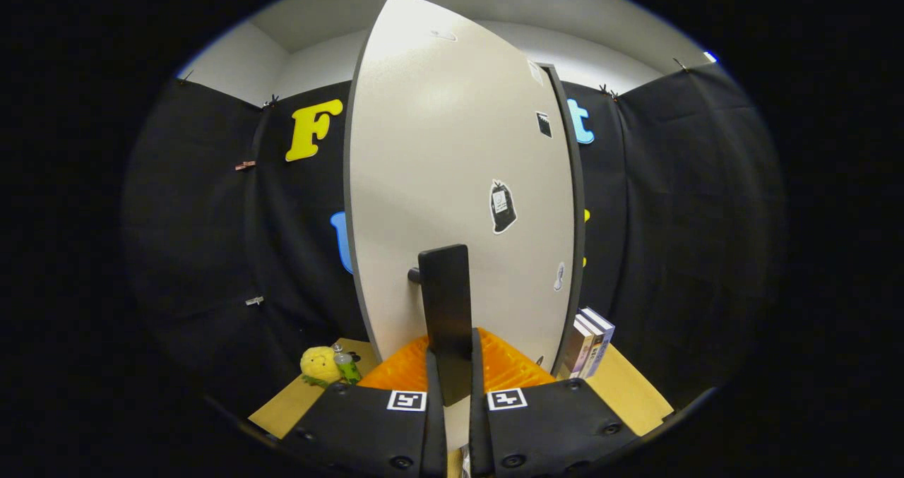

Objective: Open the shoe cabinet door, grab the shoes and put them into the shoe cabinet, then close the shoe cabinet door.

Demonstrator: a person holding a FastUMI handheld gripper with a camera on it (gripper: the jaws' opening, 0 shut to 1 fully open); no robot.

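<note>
My gripper (452, 365) is drawn in narrow, and both orange fingers (402, 372) bear on the black handle (446, 315) of the shoe cabinet door (459, 181). The handle rises as a flat, upright black bar from between my fingertips and stands off the door on a short peg at its left side. Its lower end sits in the slot between my two finger mounts, each of which carries a square black-and-white marker.

The door itself is a pale, off-white panel with a dark edge, directly ahead of my fingers and very close. It bears several small stickers; the largest, a black one (502, 207), lies above and to the right of the handle.

Beyond my fingers to the left, on a tan surface (635, 393), rest a yellow plush toy (319, 365) and a small green bottle (346, 366), touching or nearly so. To the right, just beside the door's dark edge, stand a few books (592, 342), leaning slightly. I cannot tell from here whether the door is ajar or fully seated.
</note>
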